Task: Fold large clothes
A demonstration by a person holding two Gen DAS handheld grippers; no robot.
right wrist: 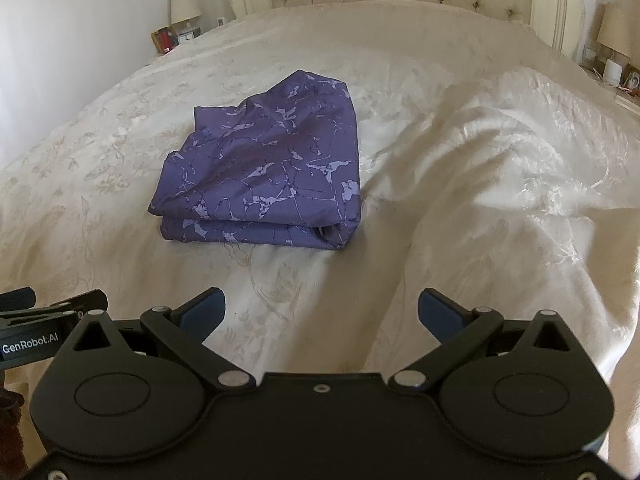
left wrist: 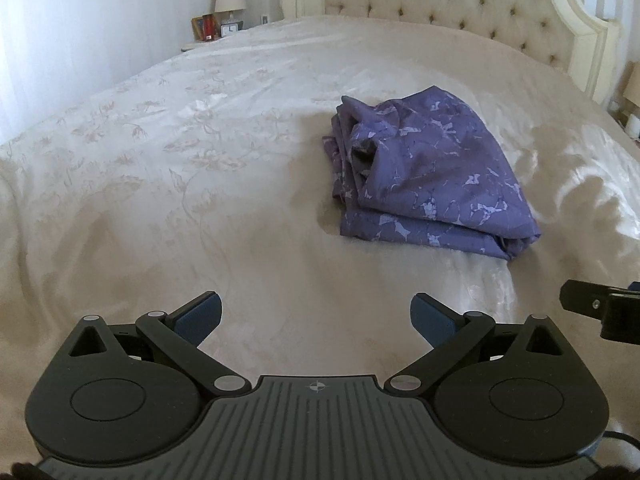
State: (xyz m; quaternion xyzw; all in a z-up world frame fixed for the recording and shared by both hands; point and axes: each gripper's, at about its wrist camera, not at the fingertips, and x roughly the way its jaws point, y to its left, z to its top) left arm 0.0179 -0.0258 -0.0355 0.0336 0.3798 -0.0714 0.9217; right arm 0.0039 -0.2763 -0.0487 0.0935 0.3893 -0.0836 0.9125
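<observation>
Purple garment (right wrist: 264, 168) lies folded at eleven o'clock; left gripper (left wrist: 316, 312) and right gripper (right wrist: 320, 312) gape empty, probably finishing, next smoothing it

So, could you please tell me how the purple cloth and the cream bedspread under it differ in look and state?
The purple cloth is dark violet with pale marbled streaks; the bedspread is cream with a faint floral weave. The cloth is folded into a compact, layered bundle; the bedspread lies spread across the bed, rumpled on the right side. The cloth covers only a small patch; the bedspread fills nearly the whole view. Both are soft fabric, and neither is held by a tool.
</observation>
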